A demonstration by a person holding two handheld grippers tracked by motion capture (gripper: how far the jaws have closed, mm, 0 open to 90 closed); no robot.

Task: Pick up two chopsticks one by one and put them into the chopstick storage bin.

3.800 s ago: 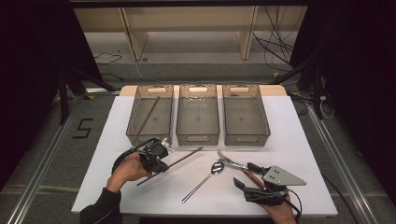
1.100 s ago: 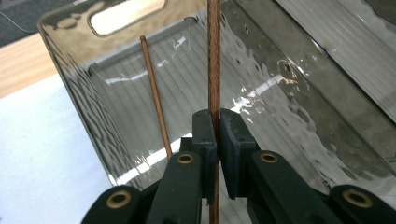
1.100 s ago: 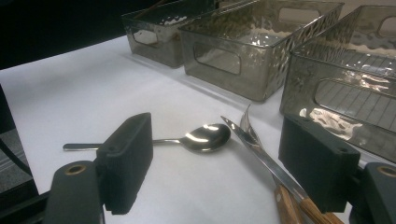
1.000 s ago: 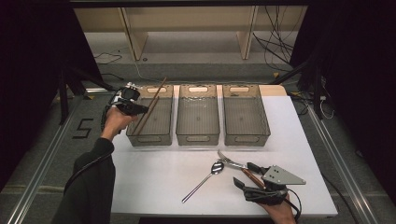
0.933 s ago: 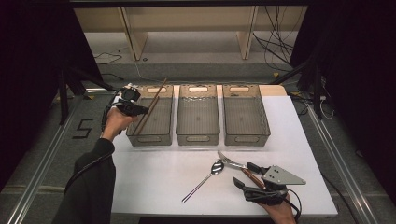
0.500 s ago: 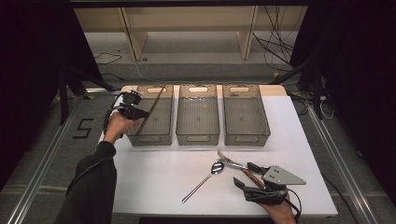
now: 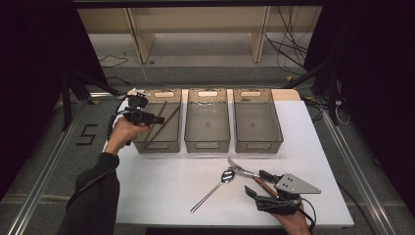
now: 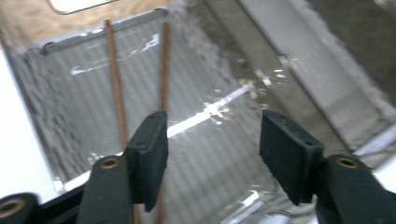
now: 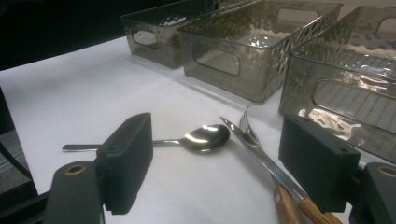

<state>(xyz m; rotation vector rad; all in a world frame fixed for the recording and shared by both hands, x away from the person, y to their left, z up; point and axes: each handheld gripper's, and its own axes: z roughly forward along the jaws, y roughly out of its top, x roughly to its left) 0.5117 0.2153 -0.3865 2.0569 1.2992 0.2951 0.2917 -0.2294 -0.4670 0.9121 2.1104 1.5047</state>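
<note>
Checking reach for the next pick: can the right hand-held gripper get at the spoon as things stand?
Probably yes: the right hand-held gripper is open, and the spoon lies bare on the table just ahead of it.

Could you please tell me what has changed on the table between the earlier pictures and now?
The left tool carried the second chopstick from the table to the left bin; its jaws have just opened, dropping it beside the first. The right tool, spoon, knife and other bins stayed put.

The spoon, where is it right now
In the high view the spoon lies on the white table, in front of the middle bin, just left of the knife and the right gripper.
</note>
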